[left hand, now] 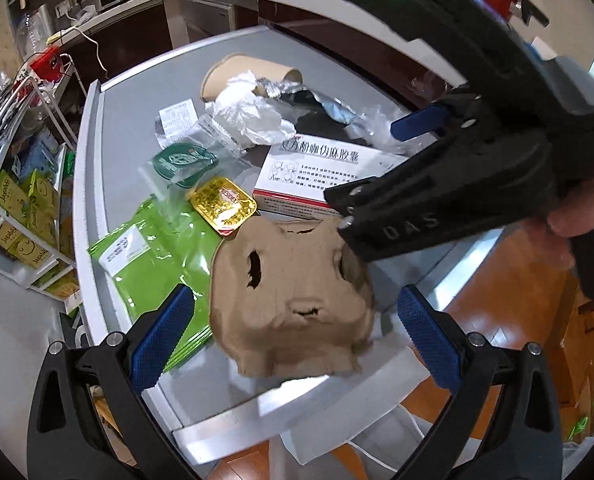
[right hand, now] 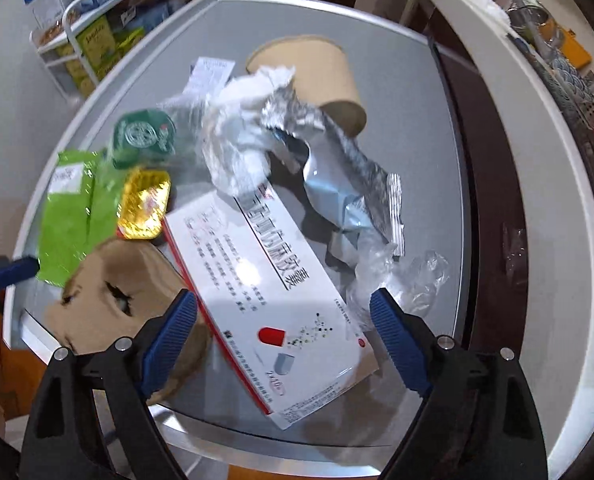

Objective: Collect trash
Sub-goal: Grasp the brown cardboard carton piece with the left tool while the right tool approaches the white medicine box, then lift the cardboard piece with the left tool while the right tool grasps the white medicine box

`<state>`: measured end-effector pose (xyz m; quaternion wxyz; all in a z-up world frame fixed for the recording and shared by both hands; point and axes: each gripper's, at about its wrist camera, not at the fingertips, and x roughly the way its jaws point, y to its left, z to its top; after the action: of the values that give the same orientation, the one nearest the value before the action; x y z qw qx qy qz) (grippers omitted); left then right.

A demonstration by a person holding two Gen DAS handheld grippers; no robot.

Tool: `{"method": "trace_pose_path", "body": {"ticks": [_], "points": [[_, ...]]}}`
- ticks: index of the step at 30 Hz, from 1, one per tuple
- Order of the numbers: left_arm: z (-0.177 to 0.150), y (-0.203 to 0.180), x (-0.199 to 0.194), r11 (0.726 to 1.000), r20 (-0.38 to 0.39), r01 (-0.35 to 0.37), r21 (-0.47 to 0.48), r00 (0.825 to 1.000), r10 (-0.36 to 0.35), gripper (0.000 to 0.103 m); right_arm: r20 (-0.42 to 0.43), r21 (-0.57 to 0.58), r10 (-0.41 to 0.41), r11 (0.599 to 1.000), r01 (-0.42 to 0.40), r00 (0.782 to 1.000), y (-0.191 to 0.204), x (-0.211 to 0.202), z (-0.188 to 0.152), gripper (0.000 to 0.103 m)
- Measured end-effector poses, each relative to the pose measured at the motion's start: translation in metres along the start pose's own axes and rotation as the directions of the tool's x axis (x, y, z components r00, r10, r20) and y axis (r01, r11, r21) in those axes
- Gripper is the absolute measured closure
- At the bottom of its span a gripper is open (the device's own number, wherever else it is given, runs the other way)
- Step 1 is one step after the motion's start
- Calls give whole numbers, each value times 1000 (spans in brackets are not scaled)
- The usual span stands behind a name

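1. Left gripper: jaws apart, flanking brown pulp tray at grey table near edge.
2. Right gripper: jaws apart over white medicine box, beside tray.

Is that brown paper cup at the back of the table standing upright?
No: the brown paper cup lies tipped on its side on the grey table, with crumpled white tissue against its open mouth.

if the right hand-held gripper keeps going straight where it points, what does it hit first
Probably the white medicine box, lying between the open right hand-held gripper fingers; depth is unclear.
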<state>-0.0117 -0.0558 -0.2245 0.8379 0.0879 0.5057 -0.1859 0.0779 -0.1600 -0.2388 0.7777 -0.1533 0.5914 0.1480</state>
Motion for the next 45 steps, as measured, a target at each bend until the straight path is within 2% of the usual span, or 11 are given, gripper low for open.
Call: {"method": "trace_pose_path", "body": {"ticks": [1,4,5,8,16,23,26,29,33,42,45], "points": [[0,0,4,1000,-10,-3,-1,1000,3,2,-3,-8,5,1000,-5,1000,0,1,0,16],[-2,3,17,1000,-51,12,-14,999,-13,25,1,-11,5,1000,-5,1000,-2,1,1,16],[-3,5,21,999,-60,26,-24,998,-28,26,1,-7,9,1000,-9,1000,-3,1,1,16],[-5,12,18,996,-43,66,-57,997,-69,26,7,-6,21,1000,-20,1000,-7,-2,1,16],[-12,30,-6,995,-19,38,-92,999,-40,27,3,-45,47,998,-46,999,-2,2,-2,16],[-10,65,-33,982,15,30,-187,999,-28,27,-26,-108,41,993,-43,999,13,16,3,16],[-5,69,-36,978,32,26,-208,999,-20,27,-55,-97,69,993,-74,996,15,25,4,16],[-2,73,-38,976,46,24,-215,999,-15,27,-53,-77,108,991,-112,993,12,22,4,24],[-1,76,-41,975,58,25,-222,998,-13,27,-52,-22,173,984,-174,984,9,16,1,28],[-2,86,-33,973,24,29,-228,999,-25,27,0,17,160,987,-160,987,4,-5,-4,29],[-4,80,-32,978,13,17,-208,1000,-15,14,8,18,153,988,-154,988,5,-4,-11,29]]}}
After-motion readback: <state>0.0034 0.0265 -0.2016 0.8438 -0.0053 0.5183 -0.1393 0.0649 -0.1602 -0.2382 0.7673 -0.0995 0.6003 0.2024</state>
